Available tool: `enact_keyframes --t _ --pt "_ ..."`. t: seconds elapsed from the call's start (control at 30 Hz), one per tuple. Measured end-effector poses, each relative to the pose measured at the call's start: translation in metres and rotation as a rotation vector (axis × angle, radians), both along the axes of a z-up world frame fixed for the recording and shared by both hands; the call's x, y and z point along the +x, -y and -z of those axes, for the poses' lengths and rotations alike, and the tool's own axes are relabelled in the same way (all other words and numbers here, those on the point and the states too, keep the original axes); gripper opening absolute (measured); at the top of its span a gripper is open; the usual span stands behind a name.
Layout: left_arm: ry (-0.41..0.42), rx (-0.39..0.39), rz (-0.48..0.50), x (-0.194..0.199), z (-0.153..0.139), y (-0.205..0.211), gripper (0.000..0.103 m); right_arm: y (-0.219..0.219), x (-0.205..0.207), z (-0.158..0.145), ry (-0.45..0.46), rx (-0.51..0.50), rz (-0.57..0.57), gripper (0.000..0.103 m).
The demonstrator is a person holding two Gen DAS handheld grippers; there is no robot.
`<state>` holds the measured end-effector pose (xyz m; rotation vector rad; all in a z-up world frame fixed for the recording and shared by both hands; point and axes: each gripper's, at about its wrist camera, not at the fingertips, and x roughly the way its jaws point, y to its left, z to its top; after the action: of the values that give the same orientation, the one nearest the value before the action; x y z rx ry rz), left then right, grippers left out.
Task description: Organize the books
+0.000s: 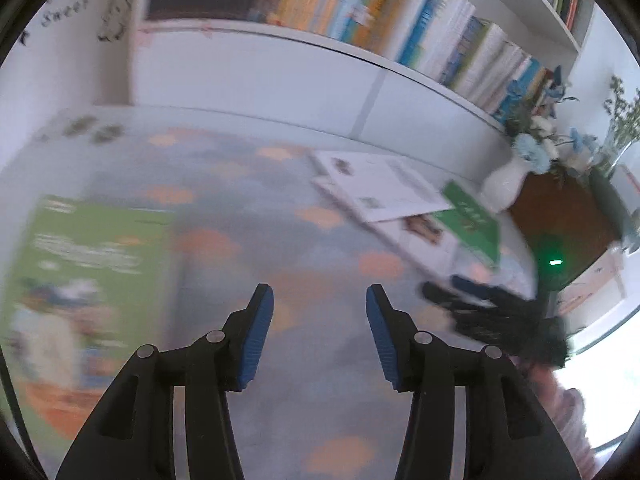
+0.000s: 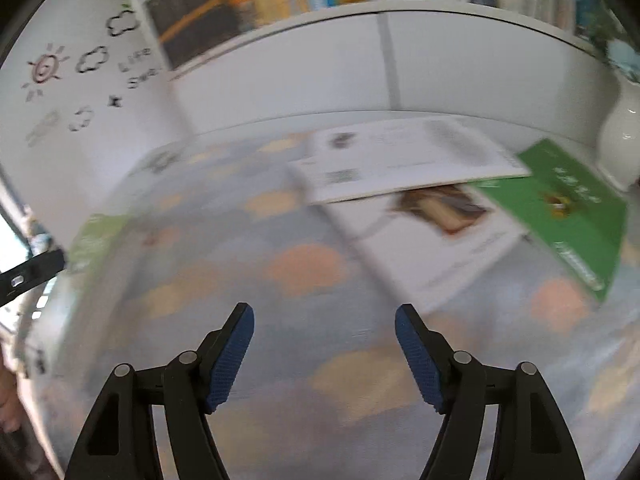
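Currently both views are motion-blurred. Loose books lie flat on the table (image 2: pixel 280 420), which has a grey cloth with orange blobs, below a shelf (image 1: pixel 360 12) already packed with upright books; likely they wait there to be sorted onto it. A light-green book (image 1: pixel 92 280) lies alone at the left of the left wrist view. A pile sits toward the far right corner: white book (image 2: pixel 404 160) on top, a second white book with a brown picture (image 2: pixel 436 236) under it, dark-green book (image 2: pixel 560 216) overlapping at the right, just beside a white vase (image 2: pixel 620 136) with flowers. The overlap looks careless, not stacked on purpose.

Left gripper (image 1: pixel 320 330): jaws apart, nothing between the pads, only cloth below; touching nothing. Right gripper (image 2: pixel 324 356): jaws wider apart, also empty, over bare cloth, the pile ahead and right of it. A black-gloved hand (image 1: pixel 500 316) on the right gripper's body shows at the right of the left view, near the pile. Judgement: no book gripped yet; the right gripper's open stance suits a reach for the pile.
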<state>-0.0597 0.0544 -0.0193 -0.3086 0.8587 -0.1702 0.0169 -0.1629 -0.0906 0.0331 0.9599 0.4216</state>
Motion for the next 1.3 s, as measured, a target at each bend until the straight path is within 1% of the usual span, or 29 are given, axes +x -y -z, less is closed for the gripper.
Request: enact_keyframes --t 0.03,0.1,0.13,0.2,0.27,0.3,0.33,0.37,0.4,0.43,0.47,0.5,0.53,0.57,0.63,0.7,0.77,0.8,0.87,1.3 --pt "0.009 -0.001 0.005 0.006 0.002 0.013 0.046 0.007 0.002 0.001 -0.01 0.007 0.013 0.073" --pt "0.012 0.044 0.01 0.019 0.009 0.037 0.046 0.02 0.013 0.008 -0.017 0.015 0.042 0.073" --pt "0.012 0.066 0.014 0.027 0.014 0.047 0.046 0.03 0.01 0.008 0.005 0.013 0.048 0.073" --pt "0.012 0.122 0.011 0.041 0.026 0.062 0.046 0.034 0.008 0.007 0.052 -0.009 0.041 0.073" --pt "-0.009 0.161 -0.012 0.052 0.043 0.066 0.046 0.036 0.002 0.008 0.062 -0.029 0.029 0.075" --pt "-0.024 0.159 -0.021 0.055 0.054 0.064 0.046 0.035 -0.001 0.007 0.069 -0.044 0.023 0.076" --pt "-0.048 0.15 -0.028 0.058 0.065 0.061 0.046 0.036 -0.002 0.008 0.072 -0.052 0.023 0.082" --pt "-0.08 0.139 -0.032 0.06 0.074 0.056 0.046 0.037 -0.001 0.01 0.07 -0.059 0.028 0.09" --pt "-0.109 0.123 -0.034 0.062 0.083 0.05 0.046 0.037 0.001 0.011 0.062 -0.058 0.031 0.092" --pt "-0.065 0.11 -0.033 0.057 0.083 0.046 0.047 0.038 0.003 0.013 0.049 -0.046 0.028 0.095" --pt "-0.027 0.156 -0.061 0.052 0.082 0.044 0.054 0.039 0.003 0.014 0.043 -0.03 0.022 0.098" --pt "-0.026 0.235 -0.1 0.052 0.083 0.044 0.062 0.04 0.004 0.014 0.042 -0.021 0.017 0.099" --pt "-0.049 0.287 -0.126 0.054 0.087 0.043 0.078 0.038 0.004 0.015 0.037 -0.014 0.007 0.103" --pt "-0.071 0.268 -0.122 0.057 0.09 0.04 0.082 0.038 0.003 0.015 0.037 -0.018 0.007 0.103" --pt "-0.055 0.251 -0.118 0.056 0.089 0.037 0.083 0.035 0.004 0.016 0.039 -0.033 0.006 0.103" --pt "-0.061 0.258 -0.11 0.056 0.09 0.038 0.087 0.032 0.004 0.016 0.039 -0.047 0.005 0.103" --pt "-0.07 0.263 -0.082 0.058 0.091 0.042 0.099 0.03 0.005 0.017 0.04 -0.063 0.003 0.103" --pt "-0.075 0.265 -0.07 0.06 0.092 0.045 0.102 0.03 0.004 0.017 0.041 -0.07 0.003 0.103" --pt "-0.081 0.281 -0.065 0.06 0.092 0.048 0.102 0.028 0.004 0.017 0.042 -0.086 0.001 0.103" --pt "-0.084 0.292 -0.062 0.062 0.093 0.051 0.102 0.023 0.007 0.018 0.043 -0.127 -0.009 0.103"
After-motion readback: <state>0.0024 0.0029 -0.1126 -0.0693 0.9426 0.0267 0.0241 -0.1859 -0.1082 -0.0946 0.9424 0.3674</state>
